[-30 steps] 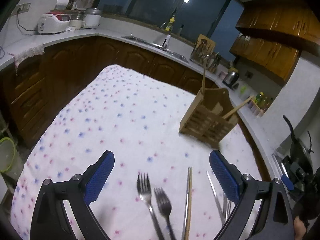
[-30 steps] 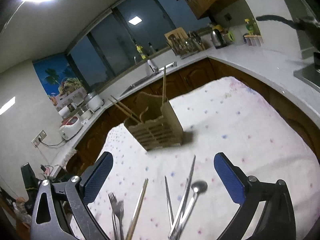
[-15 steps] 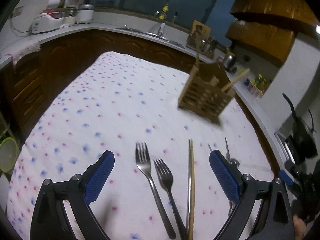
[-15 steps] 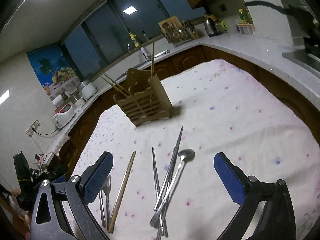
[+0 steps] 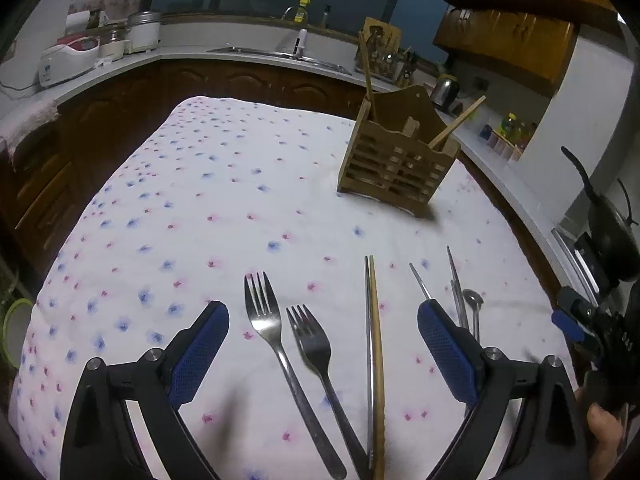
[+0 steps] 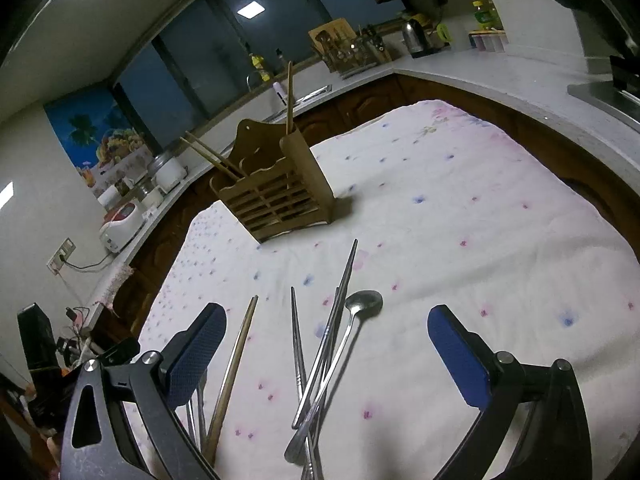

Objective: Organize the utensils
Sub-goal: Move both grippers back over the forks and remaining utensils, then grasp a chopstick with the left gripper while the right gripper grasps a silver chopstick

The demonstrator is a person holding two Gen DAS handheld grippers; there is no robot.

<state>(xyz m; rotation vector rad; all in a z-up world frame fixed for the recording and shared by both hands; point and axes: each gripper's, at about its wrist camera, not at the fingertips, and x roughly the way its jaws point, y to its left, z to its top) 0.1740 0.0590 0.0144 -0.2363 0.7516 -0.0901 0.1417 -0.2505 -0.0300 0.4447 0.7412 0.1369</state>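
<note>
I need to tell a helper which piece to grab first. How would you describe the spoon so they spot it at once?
Start at the slatted wooden utensil holder standing on the flowered tablecloth. In front of it, between the open right gripper's fingers, lies a crossed bundle of metal chopsticks. The spoon lies among them: the only piece with a rounded bowl, where its neighbours taper to points.

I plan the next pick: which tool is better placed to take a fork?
Left. The two forks lie between the open left tool; the right tool frames the spoon instead.
</note>
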